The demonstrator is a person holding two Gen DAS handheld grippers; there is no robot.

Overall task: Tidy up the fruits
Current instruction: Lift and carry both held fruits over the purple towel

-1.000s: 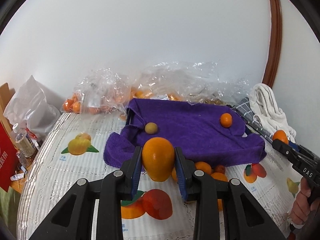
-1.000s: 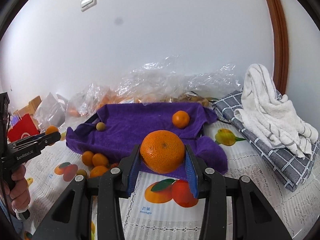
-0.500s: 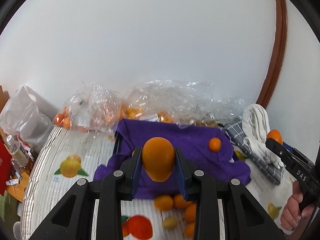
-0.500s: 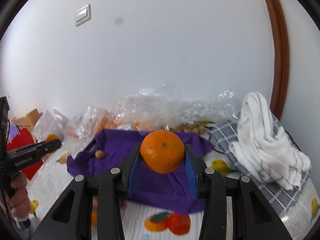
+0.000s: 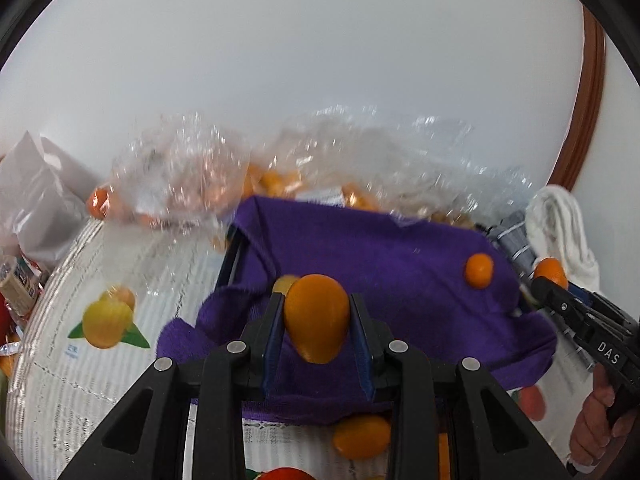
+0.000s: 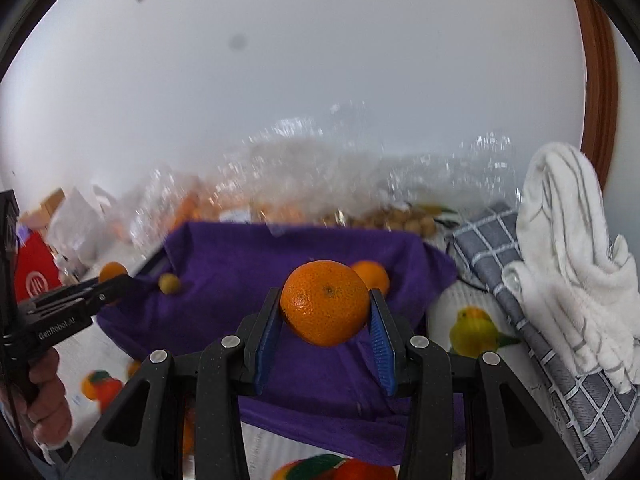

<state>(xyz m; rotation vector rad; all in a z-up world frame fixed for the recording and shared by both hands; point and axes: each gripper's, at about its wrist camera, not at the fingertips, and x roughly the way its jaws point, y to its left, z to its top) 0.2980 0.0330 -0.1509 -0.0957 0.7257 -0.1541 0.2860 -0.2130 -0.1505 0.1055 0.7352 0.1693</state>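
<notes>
My left gripper (image 5: 317, 320) is shut on an egg-shaped orange fruit (image 5: 316, 316), held above the near edge of a purple cloth (image 5: 380, 252) that lines a tray. My right gripper (image 6: 325, 314) is shut on a round tangerine (image 6: 324, 302), held above the same purple cloth (image 6: 248, 256). A small tangerine (image 5: 478, 270) and a small yellow-green fruit (image 6: 169, 282) lie on the cloth. Loose oranges (image 5: 362, 436) lie on the table in front of the cloth. Each gripper shows at the edge of the other's view.
Clear plastic bags of oranges (image 5: 180, 176) sit behind the cloth against the white wall. A white towel (image 6: 568, 256) lies on a grey checked cloth (image 6: 520, 320) at the right. A white bag (image 5: 32, 200) and a red box (image 6: 34, 280) stand at the left.
Both grippers have moved forward and down toward the purple cloth, which looks larger and closer now. Each still holds its fruit.
</notes>
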